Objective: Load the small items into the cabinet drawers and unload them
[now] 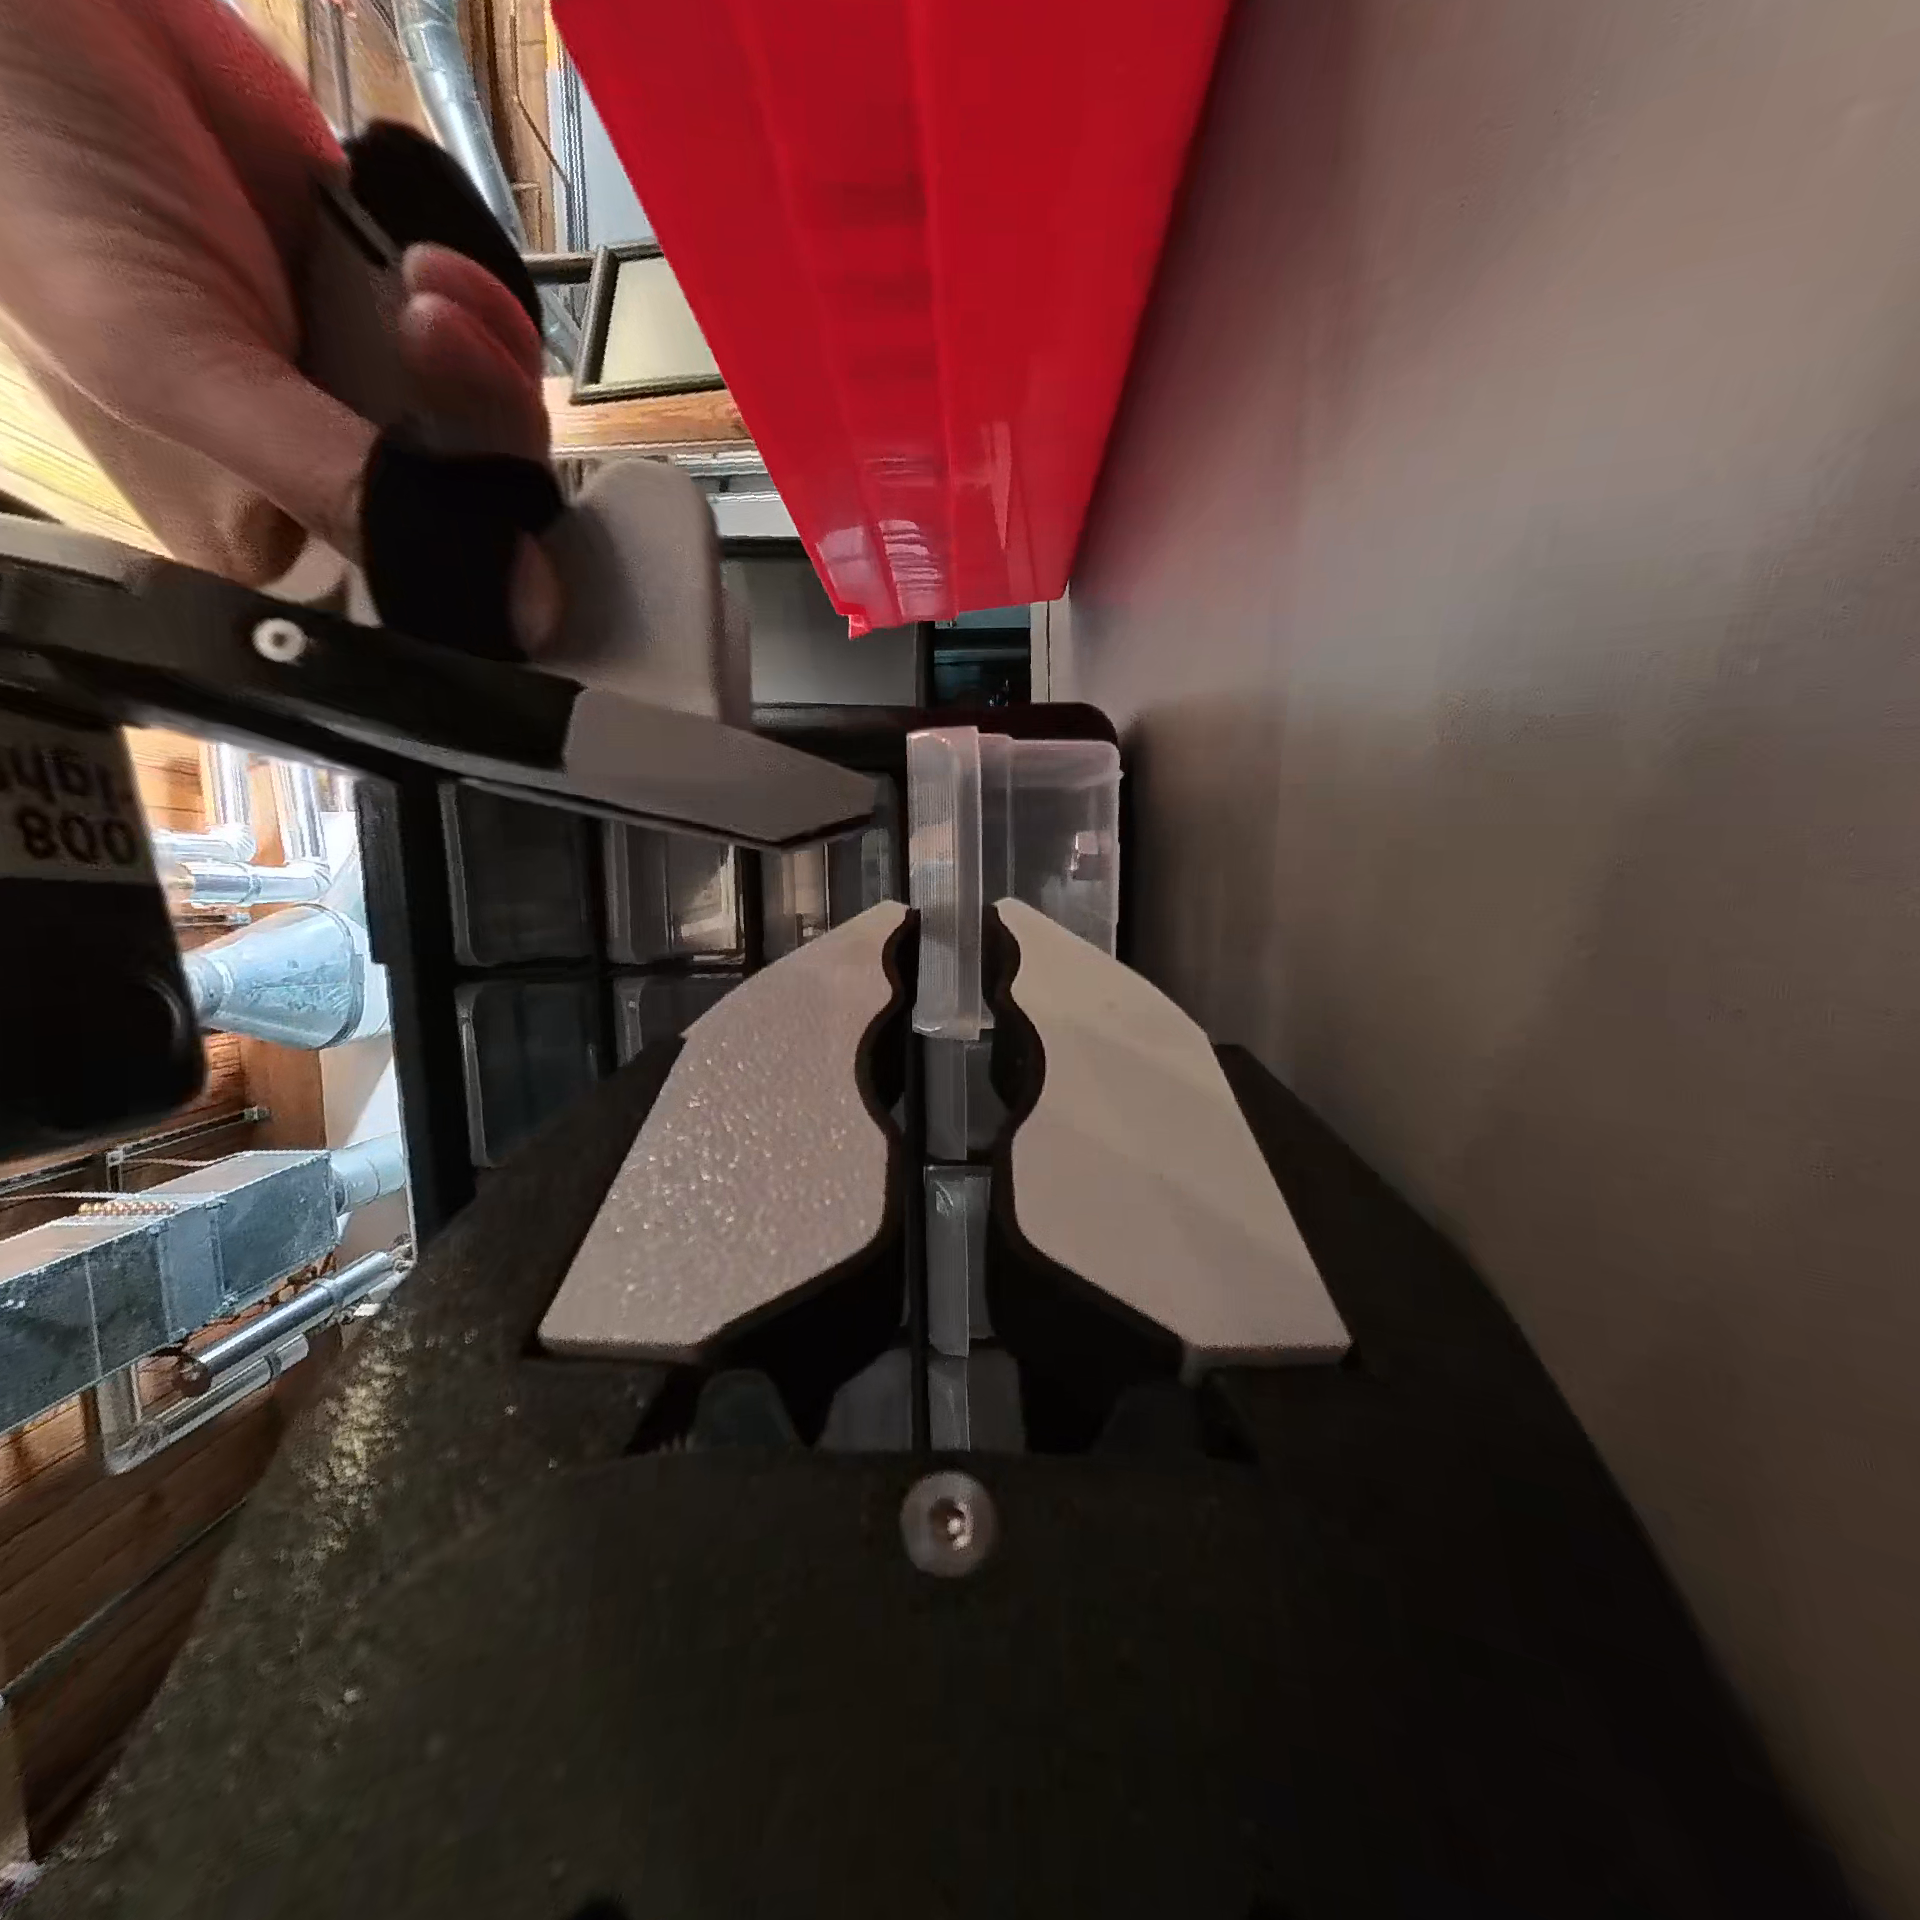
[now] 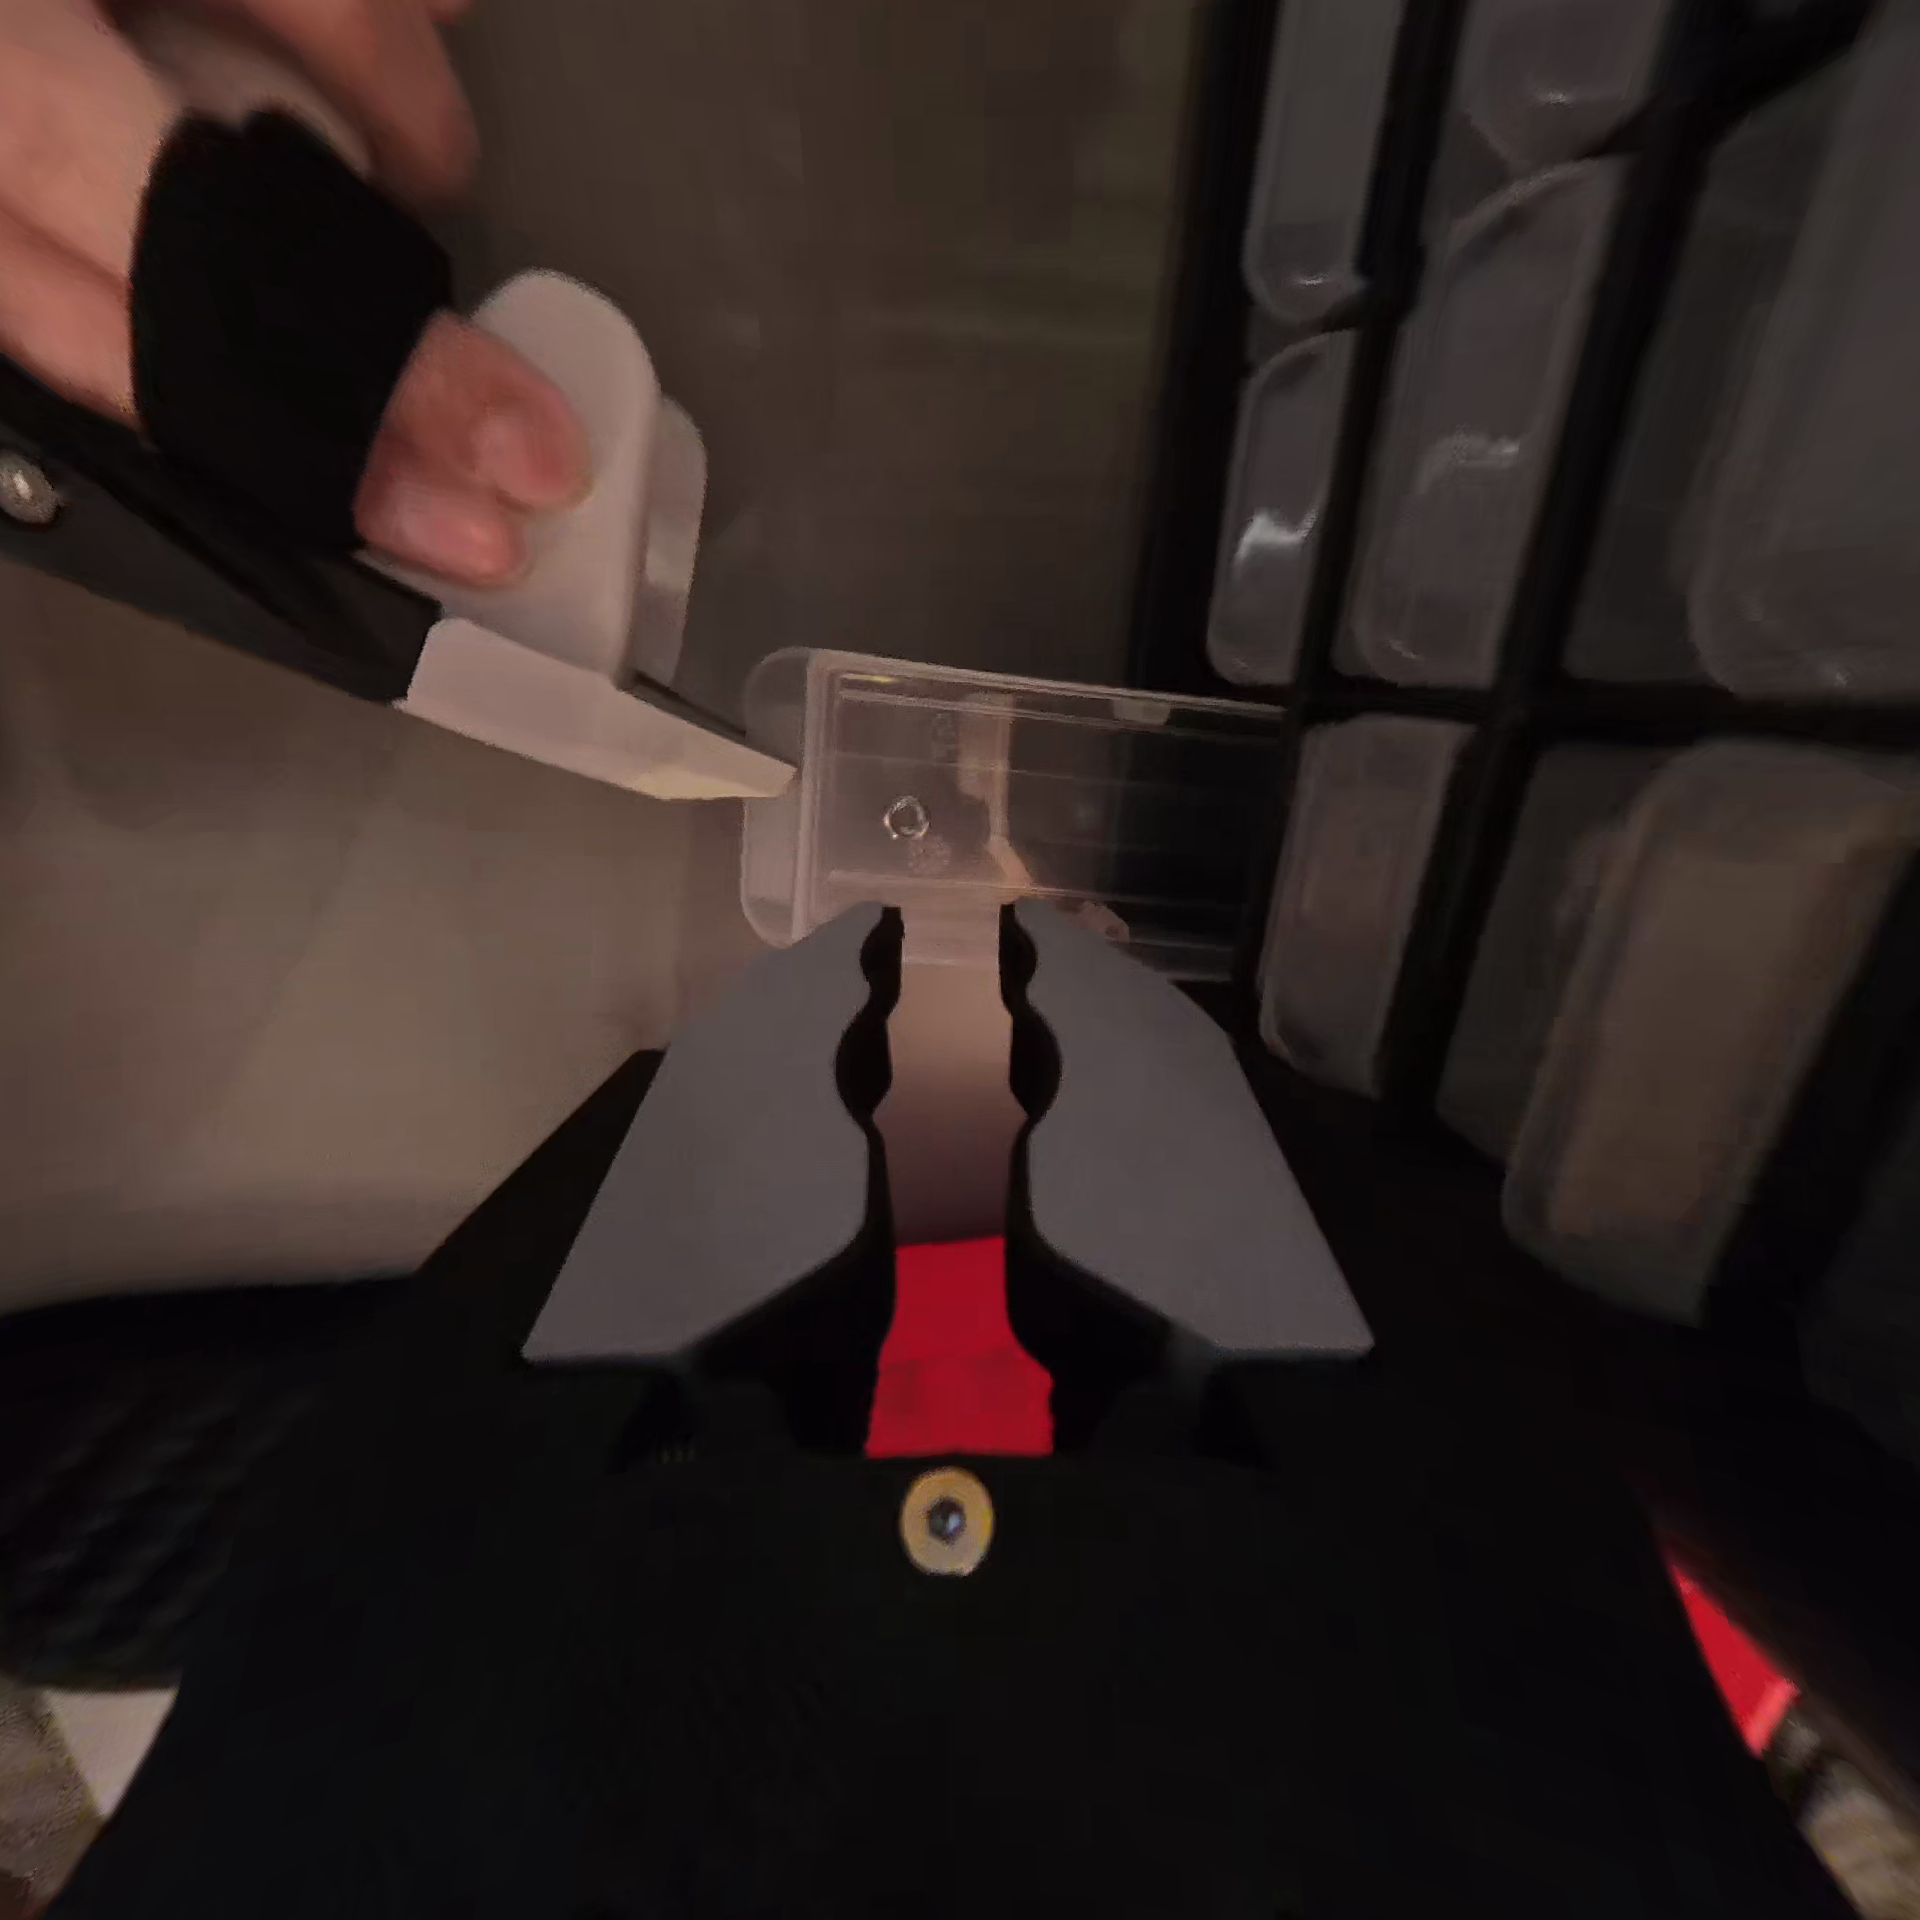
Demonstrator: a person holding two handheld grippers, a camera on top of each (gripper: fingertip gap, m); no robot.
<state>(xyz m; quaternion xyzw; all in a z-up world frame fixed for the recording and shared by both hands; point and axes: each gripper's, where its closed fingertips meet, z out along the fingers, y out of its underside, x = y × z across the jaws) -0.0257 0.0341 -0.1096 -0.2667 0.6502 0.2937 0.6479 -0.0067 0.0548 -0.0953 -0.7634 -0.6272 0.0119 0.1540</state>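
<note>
My left claw (image 1: 951, 914) is pinched onto the handle tab of a clear drawer (image 1: 1039, 831), pulled partway out of the black cabinet (image 2: 1507, 707). My right claw (image 2: 945, 920) sits slightly parted, gripping nothing, tips just beside the drawer, which holds a small metal ring (image 2: 904, 818). A red bin (image 1: 935, 312) hangs close overhead.
</note>
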